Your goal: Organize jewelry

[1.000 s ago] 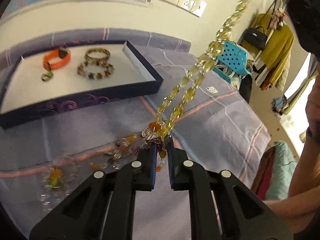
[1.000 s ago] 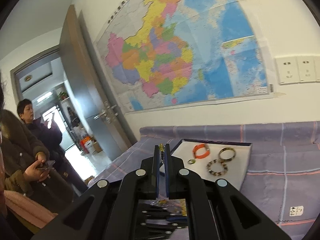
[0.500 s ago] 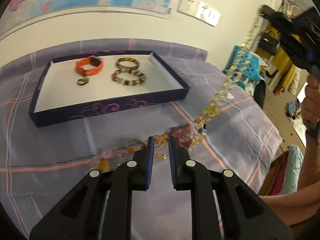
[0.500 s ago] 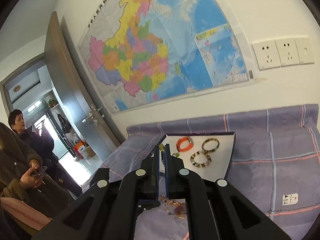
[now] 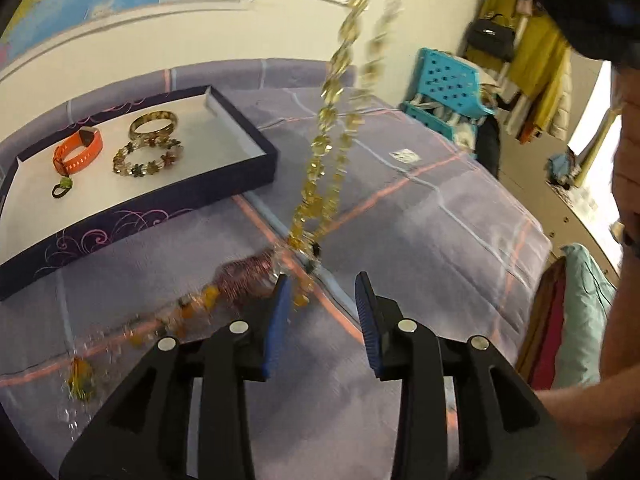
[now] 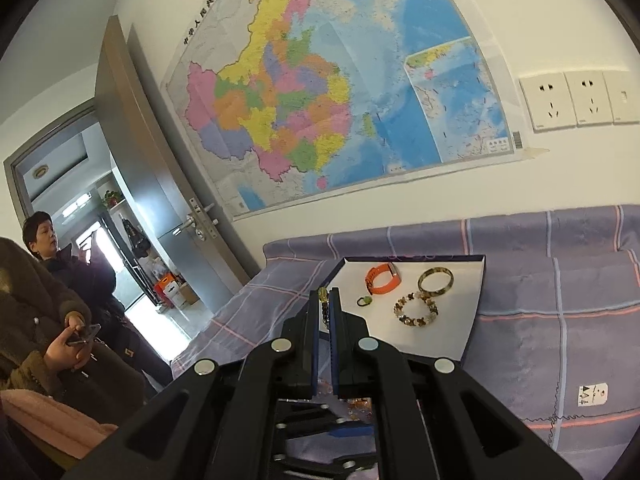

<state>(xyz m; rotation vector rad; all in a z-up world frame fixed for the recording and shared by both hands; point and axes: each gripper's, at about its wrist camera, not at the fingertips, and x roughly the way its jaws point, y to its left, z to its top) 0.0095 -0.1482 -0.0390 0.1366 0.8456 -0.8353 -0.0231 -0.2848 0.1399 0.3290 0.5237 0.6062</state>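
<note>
Two strands of a yellow-beaded necklace [image 5: 320, 168] are pinched by the right gripper [image 6: 324, 308] and hung above the purple bedsheet [image 5: 420, 216]; the left gripper [image 5: 322, 296] is spread, holding nothing.

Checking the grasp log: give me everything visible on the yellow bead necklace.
The yellow bead necklace is a doubled strand of translucent amber-yellow, glassy-looking beads. It hangs steeply from above the left view; in the right view the right gripper is shut on its beads. Its blurred lower end reaches the purple bedspread, just ahead of the open left gripper, which isn't gripping it.
</note>
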